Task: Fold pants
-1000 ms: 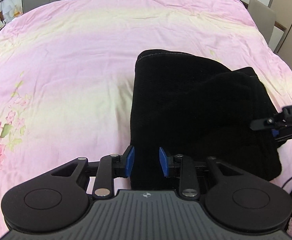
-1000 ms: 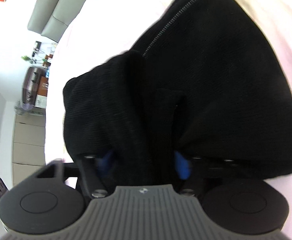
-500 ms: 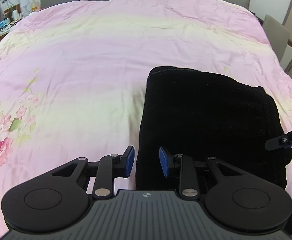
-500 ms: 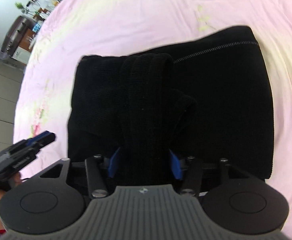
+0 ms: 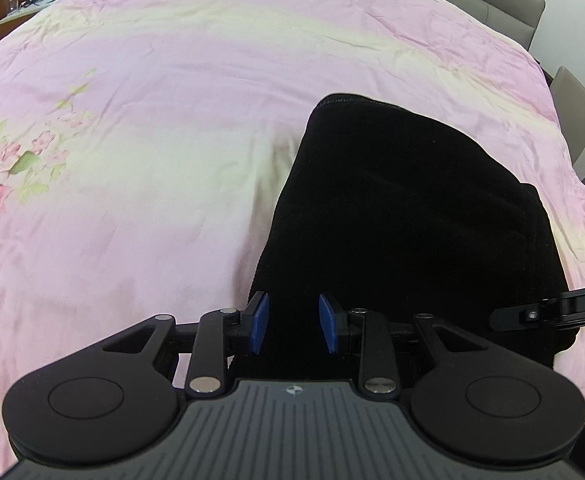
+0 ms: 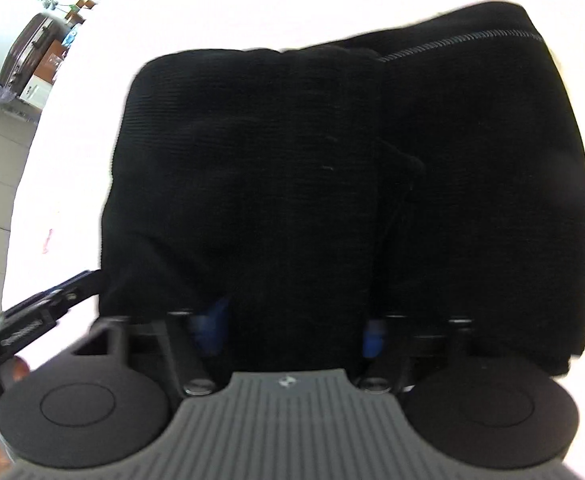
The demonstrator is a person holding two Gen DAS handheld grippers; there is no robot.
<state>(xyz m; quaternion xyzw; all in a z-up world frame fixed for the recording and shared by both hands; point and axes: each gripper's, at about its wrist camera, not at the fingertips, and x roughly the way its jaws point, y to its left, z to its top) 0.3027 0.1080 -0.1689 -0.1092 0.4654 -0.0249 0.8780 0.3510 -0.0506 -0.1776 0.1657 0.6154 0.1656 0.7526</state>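
Note:
The black pants (image 5: 404,208) lie folded into a thick rectangle on the pink bedspread (image 5: 152,120). My left gripper (image 5: 294,322) is open at the near left edge of the pants, blue pads either side of the cloth edge, not pinching. My right gripper (image 6: 292,328) is open wide at the near edge of the pants (image 6: 332,184); its blue pads stand apart with cloth between them, not pinched. The right gripper's tip shows at the right in the left wrist view (image 5: 552,310).
The bedspread has pink flower prints (image 5: 8,176) at the left. A grey headboard (image 5: 492,0) and a chair (image 5: 576,108) stand beyond the bed at the right. A dresser with clutter (image 6: 40,44) is far left in the right wrist view.
My right gripper has opened wider and let the folded layer down flat onto the pants. My left gripper stays open at the near left edge, having moved slightly closer.

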